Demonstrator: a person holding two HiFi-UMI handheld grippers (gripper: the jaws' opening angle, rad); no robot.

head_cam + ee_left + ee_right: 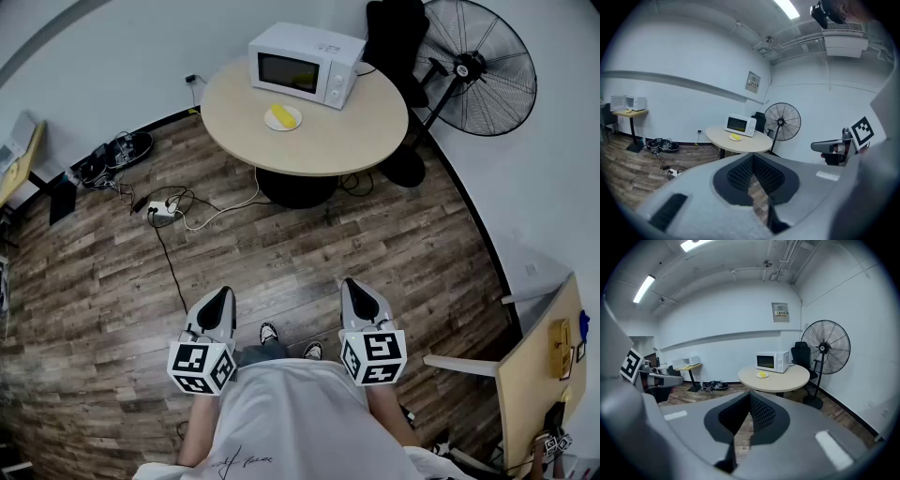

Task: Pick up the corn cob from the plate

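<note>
Both grippers hang low in front of the person's white shirt (281, 422), well short of the table (319, 145). In the head view the left gripper (222, 298) and right gripper (356, 289) point forward and slightly down over the wood floor (281, 248), side by side with the person's shoes (269, 333) between them. Each gripper view shows its dark ribbed pads pressed together at the tips, nothing between them, only a thin wedge of floor showing lower down.

At the far end of the floor stands the round table. A white microwave (305, 64) sits at its back edge. Just in front of the microwave, toward the table's left edge, a small plate (295, 123) carries the yellow corn (280, 115), which lies flat on it, untouched. Both gripper views face the table, with the corn small and far beyond the jaws.

A black fan (478, 66) stands at the wall right of the table, and a dark chair (394, 37) sits behind it. On the floor left of the table lie a power strip (162, 212) and loose cables (192, 202).
</note>
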